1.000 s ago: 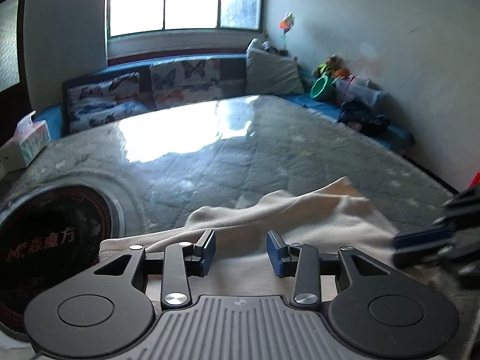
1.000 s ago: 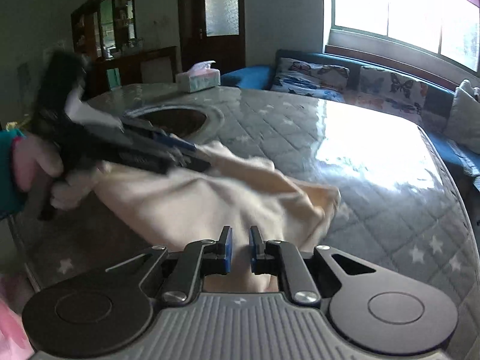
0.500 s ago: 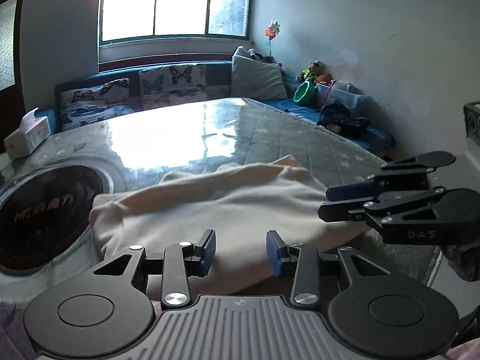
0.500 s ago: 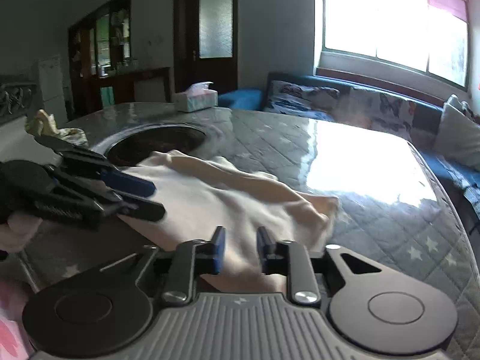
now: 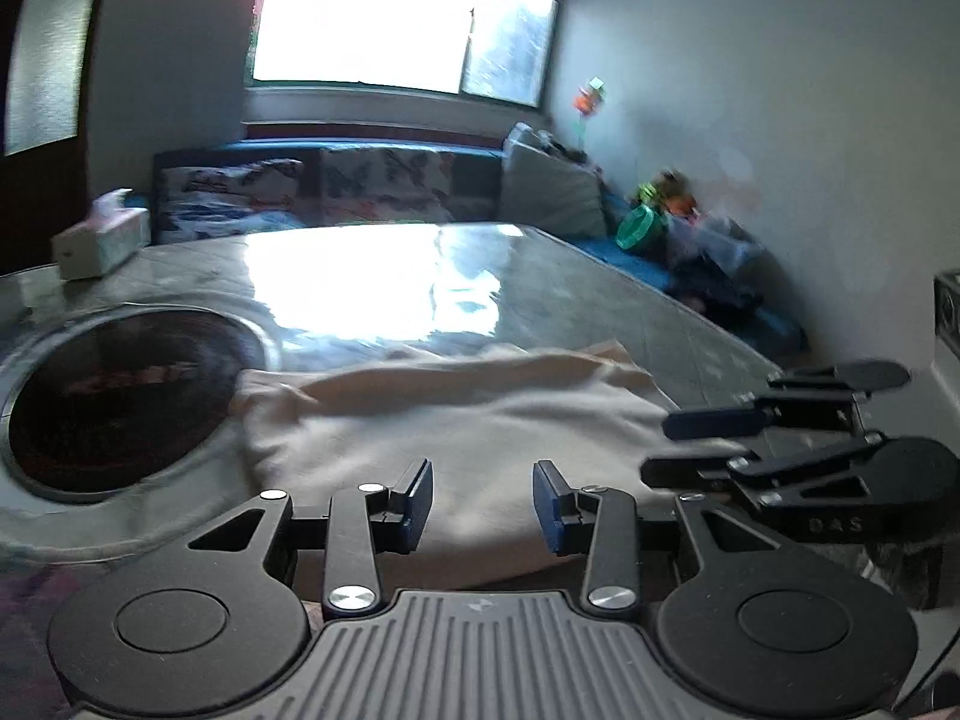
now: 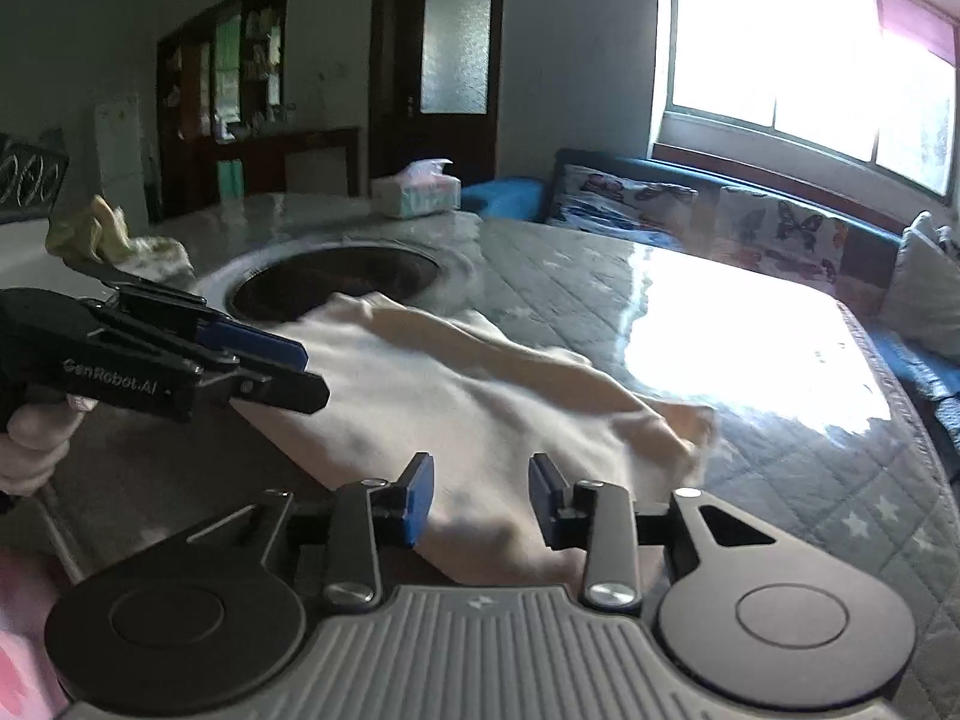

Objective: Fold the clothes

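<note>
The left gripper (image 5: 483, 504) is partly open and holds nothing. Its blue pads (image 5: 417, 504) hang just over the near edge of the cream cloth (image 5: 456, 420), not pinching it. The right gripper (image 6: 480, 501) is opening, and nothing is pinched between its jaws either; the cloth lies under them. Each gripper shows up in the other one's view, off to the side and near the cloth. A hand (image 6: 30, 438) holds the left one. The cloth lies flat and folded over on the grey quilted table (image 6: 780, 480), right beside a round dark hole (image 5: 120, 396). A tissue box (image 6: 417, 186) sits far back.
</note>
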